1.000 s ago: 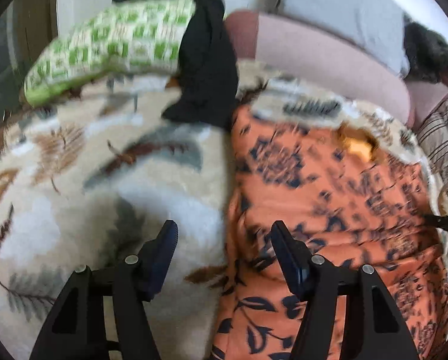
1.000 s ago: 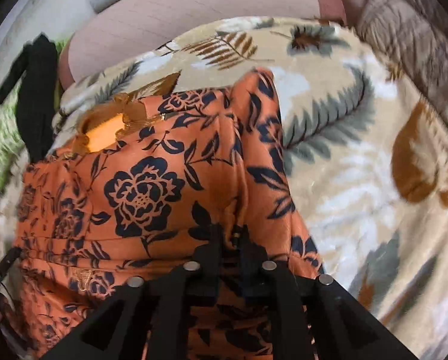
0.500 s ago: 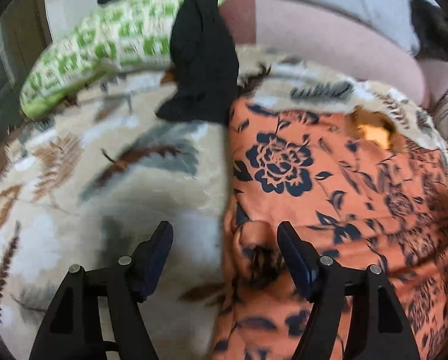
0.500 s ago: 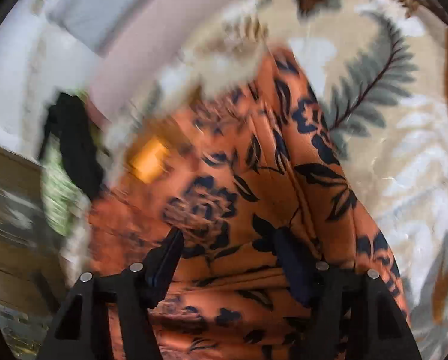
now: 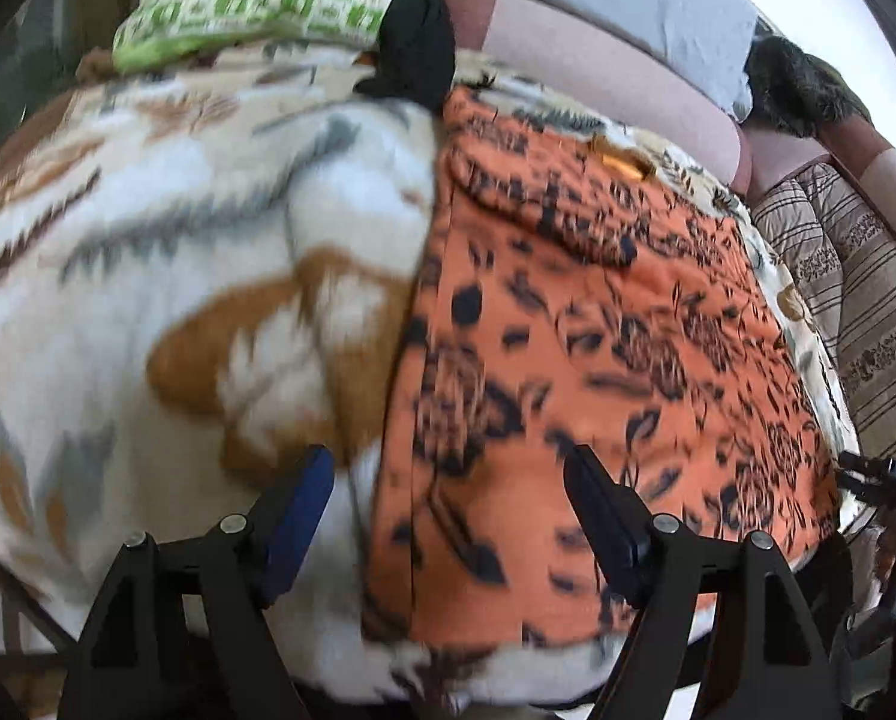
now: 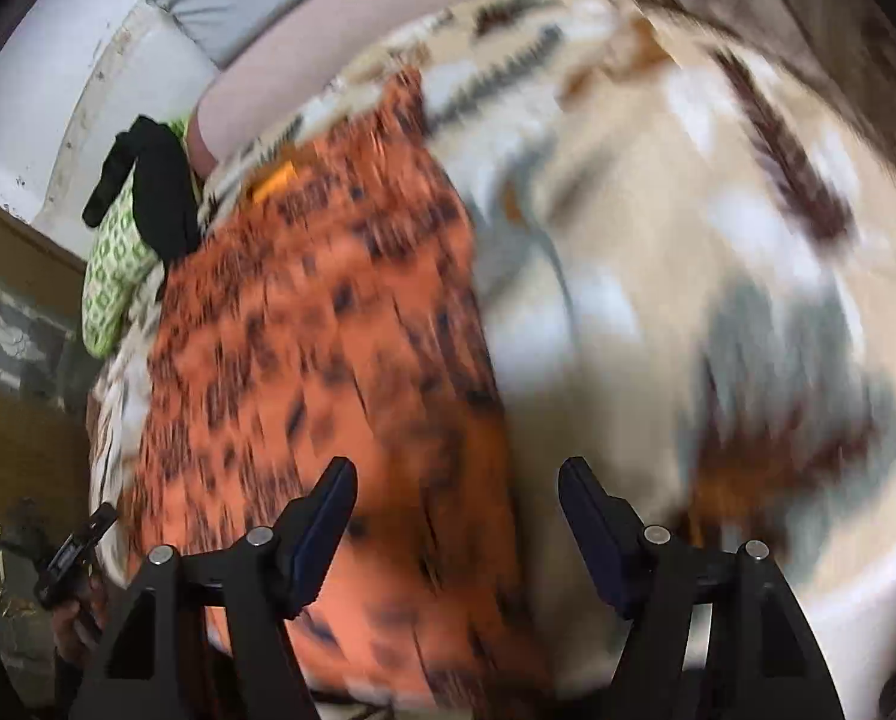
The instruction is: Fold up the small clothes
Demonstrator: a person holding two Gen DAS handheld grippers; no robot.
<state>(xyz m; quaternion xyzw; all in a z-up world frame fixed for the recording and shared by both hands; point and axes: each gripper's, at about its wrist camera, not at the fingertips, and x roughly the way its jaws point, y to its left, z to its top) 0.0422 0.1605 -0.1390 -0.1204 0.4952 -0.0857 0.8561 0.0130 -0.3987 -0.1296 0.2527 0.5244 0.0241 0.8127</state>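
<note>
A: Where's the garment?

B: Orange floral dress [image 5: 598,324] lies flat on the leaf-print blanket [image 5: 220,222] on the bed, long side running away from you. Black cloth [image 5: 418,42] and green pillow [image 5: 256,0] sit past its far end, pink bolster [image 5: 598,72] behind. Striped quilt [image 5: 856,276] off to the right.

A: Tongs?

B: Both wide, holding nothing. Your left tongs [image 5: 448,516] straddle the dress's left edge near the close end; one finger is over blanket, the other over orange. Your right tongs [image 6: 454,516] do the same at the right edge in the right view. Both views are blurred, so I can't tell whether the fingertips touch the fabric.

A: So what's the step?

B: My read: you're lining up on the near corners for a fold toward the far end. Not started as far as these frames show.

A: Tips?

B: Pinch only the dress, not the fuzzy blanket under it; that's the likely snag. Take both corners level with each other, so the fold line comes out straight. Lift just clear, carry evenly, and stop short of the black cloth. Thin fabric will probably sag between the tongs, so keep it lightly taut.
</note>
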